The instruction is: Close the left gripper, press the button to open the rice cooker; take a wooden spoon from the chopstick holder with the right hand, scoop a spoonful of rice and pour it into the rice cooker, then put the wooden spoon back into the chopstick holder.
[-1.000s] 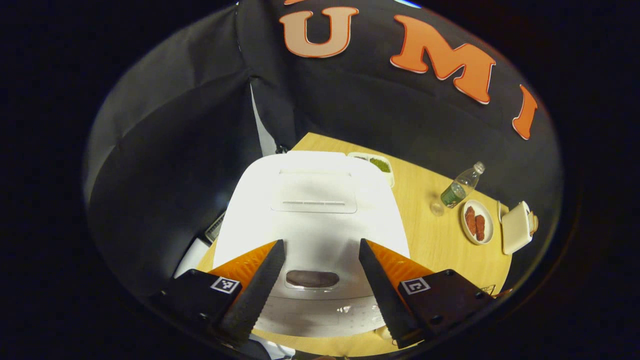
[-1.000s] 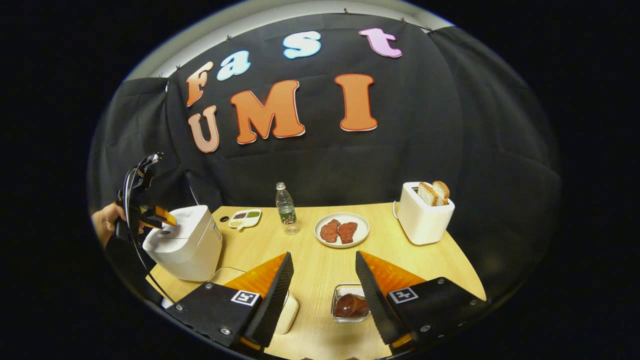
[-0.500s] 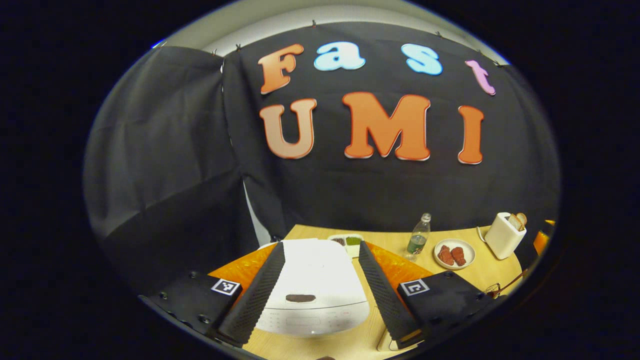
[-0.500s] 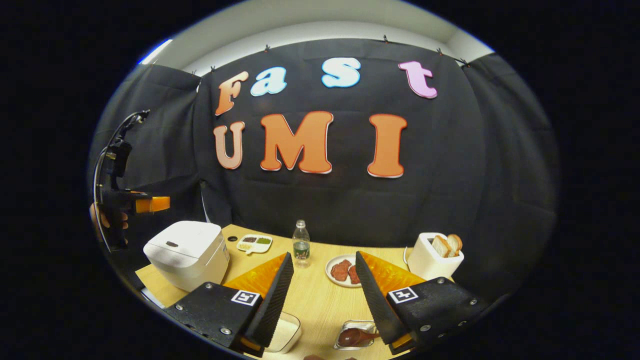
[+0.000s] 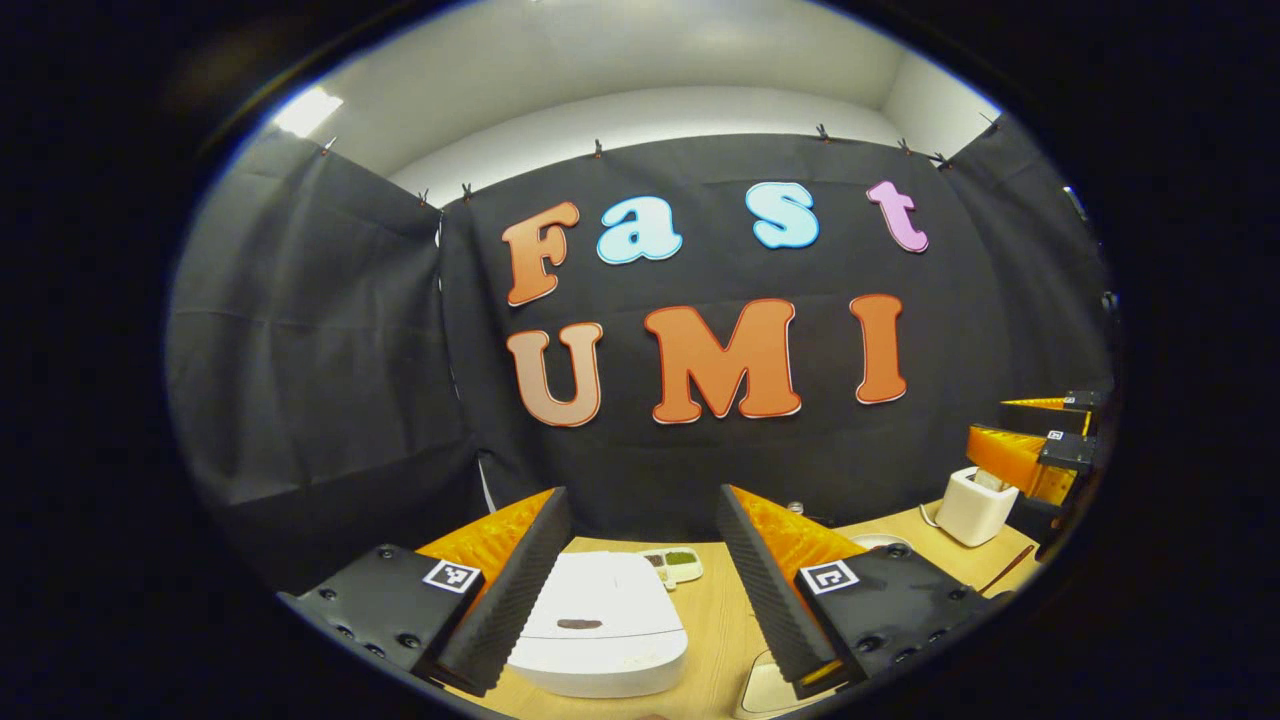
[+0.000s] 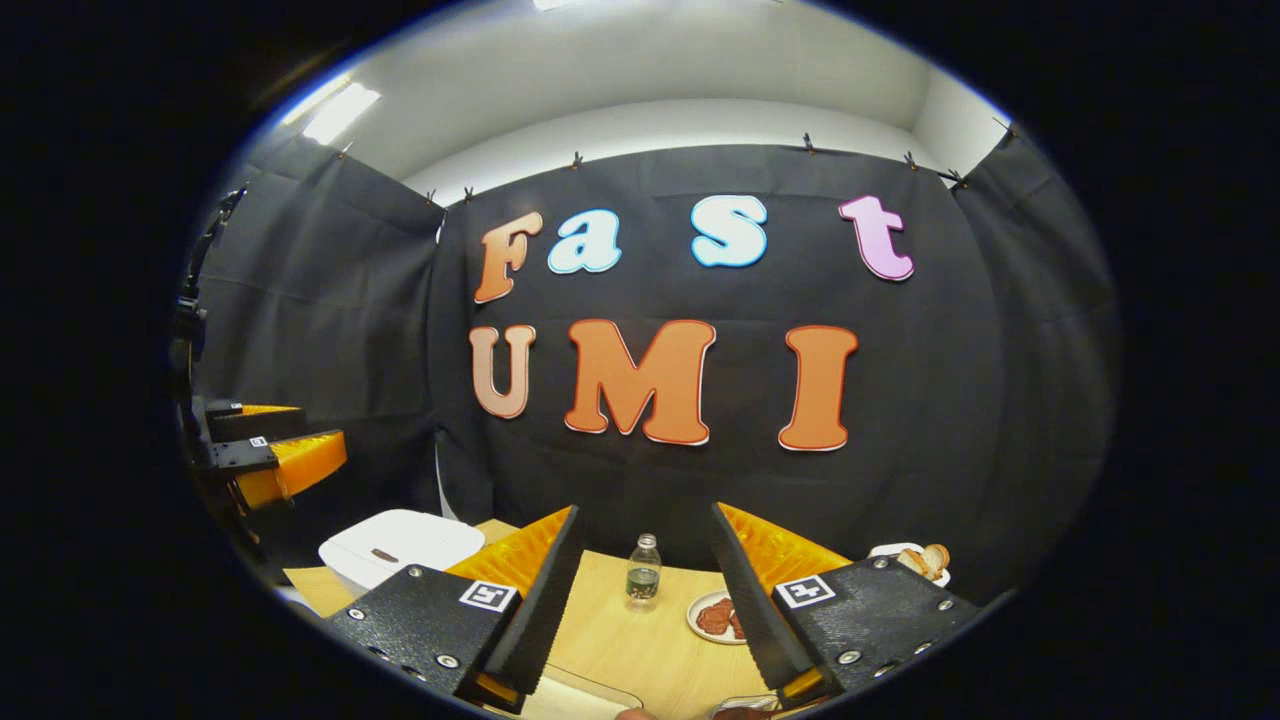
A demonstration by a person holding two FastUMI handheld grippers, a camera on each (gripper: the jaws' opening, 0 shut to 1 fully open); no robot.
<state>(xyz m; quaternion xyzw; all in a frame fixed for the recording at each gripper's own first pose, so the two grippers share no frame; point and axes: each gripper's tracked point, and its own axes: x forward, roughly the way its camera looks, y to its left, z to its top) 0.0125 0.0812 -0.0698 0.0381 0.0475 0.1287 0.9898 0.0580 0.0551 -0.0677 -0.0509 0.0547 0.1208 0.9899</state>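
- Fingers of the left gripper (image 5: 643, 575) spread wide, nothing between them; it hangs well above the table (image 5: 712, 625), looking level at the booth wall.
- Right gripper (image 6: 638, 590) likewise parted and empty, raised high over the table's near side.
- Rice cooker (image 5: 600, 625) sits below the left gripper's fingers, lid down; the dark oval button (image 5: 580, 624) is on the lid's near part.
- Step in hand, as I judge it: clench the left fingers, then press that button.
- To do it well: bring the fingers fully together first (parted tips would straddle the button), tip the gripper down, line up over the oval, push straight down, then lift clear so the lid can swing.
- Chopstick holder and wooden spoon: cannot make them out from here.
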